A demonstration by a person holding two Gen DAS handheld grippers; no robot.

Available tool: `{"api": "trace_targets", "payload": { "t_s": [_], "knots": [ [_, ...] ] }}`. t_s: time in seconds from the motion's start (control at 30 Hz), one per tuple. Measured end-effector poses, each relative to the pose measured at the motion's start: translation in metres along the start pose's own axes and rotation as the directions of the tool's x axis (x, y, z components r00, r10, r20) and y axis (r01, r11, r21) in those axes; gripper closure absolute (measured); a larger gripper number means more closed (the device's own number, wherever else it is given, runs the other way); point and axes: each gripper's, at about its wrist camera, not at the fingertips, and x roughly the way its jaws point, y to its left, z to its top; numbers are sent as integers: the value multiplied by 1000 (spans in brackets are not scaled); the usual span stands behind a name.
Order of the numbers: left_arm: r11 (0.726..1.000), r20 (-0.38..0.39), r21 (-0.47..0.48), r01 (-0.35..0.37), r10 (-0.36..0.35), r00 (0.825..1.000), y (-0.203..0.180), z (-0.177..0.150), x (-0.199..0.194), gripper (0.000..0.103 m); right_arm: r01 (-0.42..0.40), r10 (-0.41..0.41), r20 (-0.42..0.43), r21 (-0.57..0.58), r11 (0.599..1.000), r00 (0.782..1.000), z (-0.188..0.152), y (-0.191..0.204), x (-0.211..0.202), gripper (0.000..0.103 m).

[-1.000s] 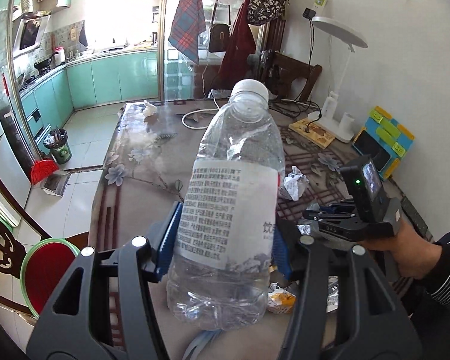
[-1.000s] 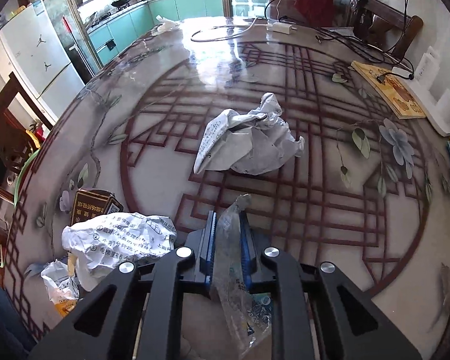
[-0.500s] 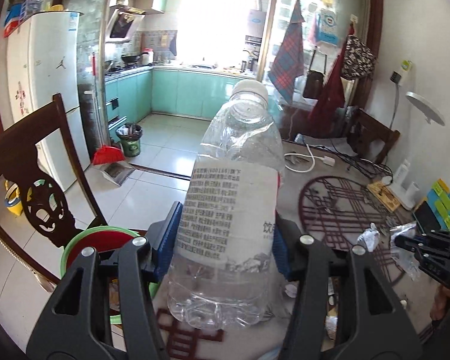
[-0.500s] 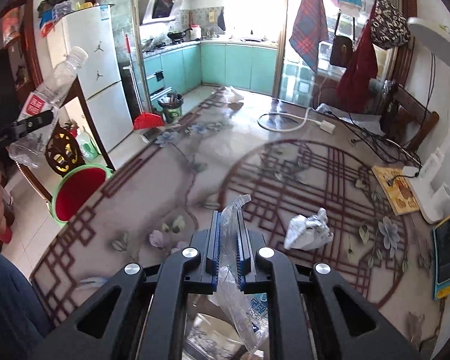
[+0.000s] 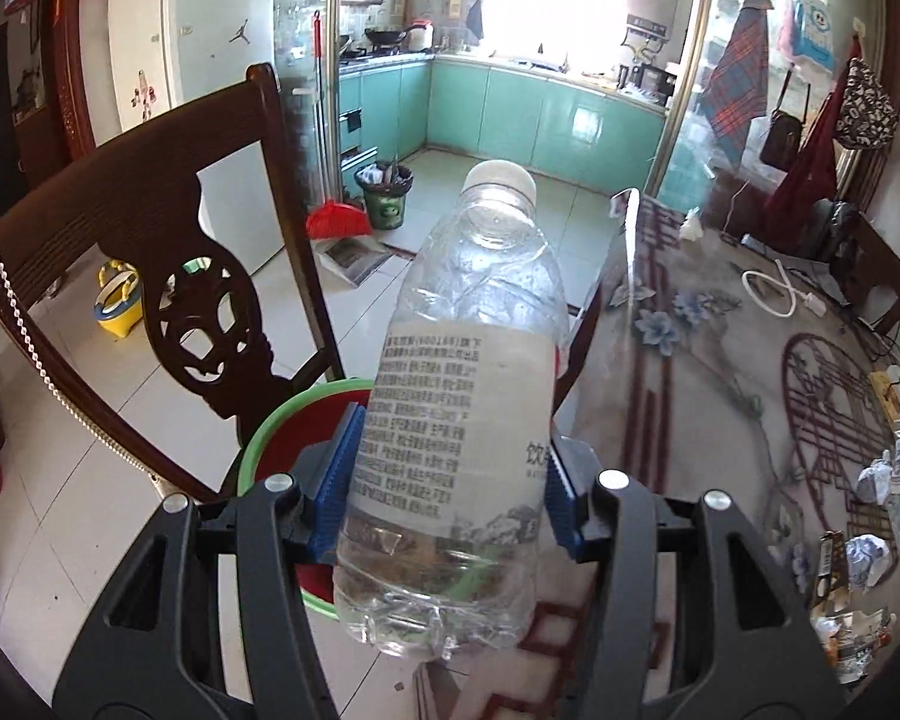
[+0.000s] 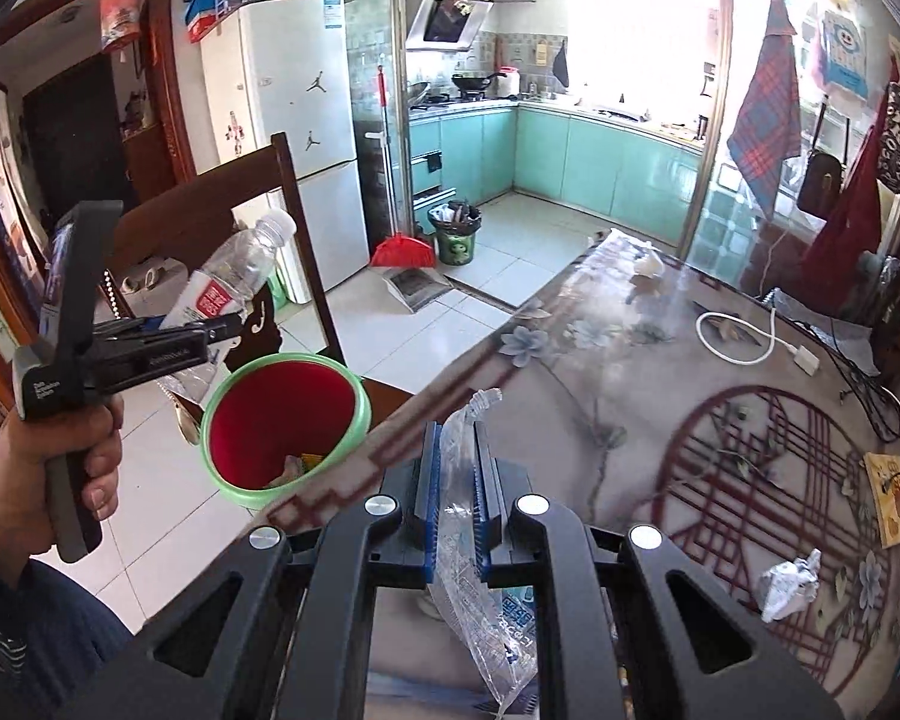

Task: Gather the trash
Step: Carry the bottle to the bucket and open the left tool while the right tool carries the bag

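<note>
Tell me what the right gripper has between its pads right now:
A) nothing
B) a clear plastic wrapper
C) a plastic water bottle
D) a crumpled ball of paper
B: the right gripper is shut on a clear plastic wrapper that sticks out above and below the blue pads; the water bottle is in the left gripper.

Count on inspection: two hand-held grippers, left hand-held gripper (image 5: 447,480) and right hand-held gripper (image 6: 456,501). One clear plastic bottle (image 5: 459,414). One clear plastic wrapper (image 6: 468,516). One red bin with green rim (image 6: 282,420). One worktop (image 6: 660,408); one crumpled paper (image 6: 789,579) at 4 o'clock on it.
</note>
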Motion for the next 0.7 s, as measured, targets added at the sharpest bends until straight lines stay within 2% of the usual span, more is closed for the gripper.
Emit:
{"api": "trace_targets", "payload": {
  "t_s": [0.17, 0.27, 0.43, 0.47, 0.53, 0.6, 0.7],
  "knots": [
    [997, -100, -4, -73, 72, 992, 28, -6, 40, 51, -38, 38, -10, -32, 999, 999, 11, 32, 21, 94],
    [997, -143, -8, -81, 79, 986, 37, -11, 56, 51, -51, 50, -14, -45, 998, 999, 17, 44, 31, 94],
    [997, -188, -52, -60, 49, 981, 45, -13, 66, 50, -57, 55, -24, -56, 997, 998, 24, 56, 43, 94],
    [996, -183, -59, -60, 48, 982, 46, -11, 64, 49, -59, 57, -26, -57, 997, 998, 24, 58, 45, 94],
    [995, -167, -64, -73, 62, 984, 48, -8, 59, 37, -63, 62, -28, -62, 996, 998, 27, 62, 50, 94],
    [994, -149, -67, -88, 77, 986, 51, -4, 55, 30, -70, 68, -31, -65, 995, 997, 27, 65, 55, 94],
    [989, -93, -80, -127, 120, 988, 57, 2, 41, 20, -82, 80, -36, -72, 994, 996, 29, 74, 63, 94]
  ]
}}
